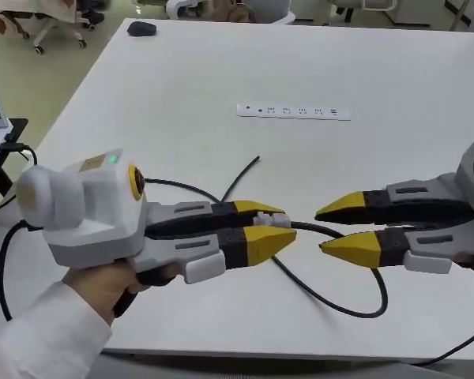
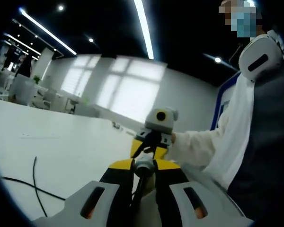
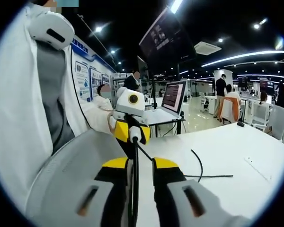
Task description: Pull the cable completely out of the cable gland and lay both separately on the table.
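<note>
One white table point(image 1: 221, 71) carries the work.

Two grippers are over its near edge, tips facing each other and just apart. The left gripper point(image 1: 288, 225) is held in a hand point(image 1: 103, 288), and its jaws are clamped on the gland. The right gripper point(image 1: 319, 230) has its jaws drawn in on the cable a little way from the gland.

One black cable point(image 1: 355, 309) runs from the gland across the gap into the right gripper's jaws. Its slack loops on the table below.

One white power strip point(image 1: 292, 111) lies further back, well apart.

One grey cable gland point(image 1: 273, 220) sits between the left jaw tips, with the cable entering it.

One dark mouse point(image 1: 142, 28) rests at the far edge.
</note>
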The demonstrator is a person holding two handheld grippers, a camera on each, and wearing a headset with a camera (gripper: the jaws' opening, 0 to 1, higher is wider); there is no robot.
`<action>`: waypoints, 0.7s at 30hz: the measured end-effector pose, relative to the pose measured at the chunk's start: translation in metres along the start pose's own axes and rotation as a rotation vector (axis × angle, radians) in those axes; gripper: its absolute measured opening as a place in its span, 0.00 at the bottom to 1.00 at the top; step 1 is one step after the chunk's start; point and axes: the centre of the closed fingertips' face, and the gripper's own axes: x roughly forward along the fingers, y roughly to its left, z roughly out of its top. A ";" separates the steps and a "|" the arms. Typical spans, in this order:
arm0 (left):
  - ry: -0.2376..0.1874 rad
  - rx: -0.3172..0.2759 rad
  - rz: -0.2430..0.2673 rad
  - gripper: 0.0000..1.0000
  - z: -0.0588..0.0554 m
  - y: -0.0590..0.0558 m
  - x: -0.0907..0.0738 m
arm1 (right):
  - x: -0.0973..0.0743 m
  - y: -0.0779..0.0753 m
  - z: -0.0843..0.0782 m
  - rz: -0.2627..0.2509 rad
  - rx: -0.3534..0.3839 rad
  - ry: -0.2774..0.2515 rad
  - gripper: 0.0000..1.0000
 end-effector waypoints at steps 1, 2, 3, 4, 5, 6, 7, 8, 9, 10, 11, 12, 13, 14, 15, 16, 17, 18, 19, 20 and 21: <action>0.001 0.001 -0.002 0.18 0.000 0.000 0.000 | 0.002 0.000 0.001 0.007 -0.002 -0.001 0.15; 0.003 0.001 -0.004 0.18 -0.001 -0.001 0.000 | 0.004 -0.001 0.003 0.009 -0.006 -0.006 0.14; 0.001 0.001 -0.003 0.18 -0.001 -0.001 0.000 | 0.004 -0.001 0.004 0.012 -0.009 -0.009 0.14; -0.002 0.000 -0.004 0.18 0.000 -0.001 0.000 | 0.005 -0.001 0.005 0.011 -0.010 -0.014 0.14; -0.006 -0.003 -0.005 0.18 0.001 0.000 0.000 | 0.005 -0.001 0.006 0.012 -0.009 -0.017 0.14; -0.010 -0.006 -0.005 0.18 0.001 0.000 0.000 | 0.006 0.000 0.007 0.017 -0.005 -0.022 0.13; -0.012 -0.010 -0.007 0.18 0.002 0.000 0.000 | 0.006 0.000 0.008 0.020 -0.003 -0.025 0.12; -0.012 -0.010 -0.007 0.18 0.002 0.000 0.000 | 0.006 0.000 0.009 0.020 -0.003 -0.030 0.12; -0.012 -0.010 -0.007 0.18 0.002 0.000 0.000 | 0.007 0.001 0.010 0.020 -0.004 -0.034 0.12; -0.012 -0.008 -0.008 0.18 0.002 0.000 0.000 | 0.007 0.001 0.010 0.023 -0.002 -0.037 0.11; -0.011 -0.009 -0.009 0.18 0.001 0.000 0.000 | 0.008 0.003 0.011 0.032 0.003 -0.040 0.09; -0.011 -0.010 -0.011 0.18 0.001 0.000 0.001 | 0.008 0.004 0.012 0.035 0.005 -0.041 0.08; -0.009 -0.013 -0.012 0.18 0.001 0.000 0.001 | 0.009 0.004 0.013 0.039 0.007 -0.042 0.06; -0.009 -0.015 -0.011 0.18 0.001 0.000 0.001 | 0.009 0.005 0.013 0.042 0.008 -0.043 0.05; -0.010 -0.015 -0.010 0.18 0.001 0.000 0.001 | 0.010 0.006 0.014 0.047 0.007 -0.046 0.03; -0.013 -0.017 -0.012 0.18 0.001 0.000 0.000 | 0.010 0.006 0.014 0.046 0.006 -0.047 0.03; -0.016 -0.019 -0.010 0.18 0.002 0.000 0.000 | 0.010 0.006 0.014 0.044 0.004 -0.049 0.03; -0.018 -0.022 -0.009 0.18 0.002 0.001 0.000 | 0.010 0.005 0.015 0.041 0.003 -0.051 0.03; -0.017 -0.023 -0.009 0.18 0.002 0.001 0.000 | 0.010 0.005 0.015 0.041 0.001 -0.051 0.03; -0.016 -0.022 -0.008 0.18 0.002 0.001 0.000 | 0.010 0.005 0.014 0.042 -0.001 -0.049 0.03; -0.016 -0.019 -0.007 0.18 0.002 0.001 0.000 | 0.010 0.005 0.014 0.043 0.000 -0.048 0.03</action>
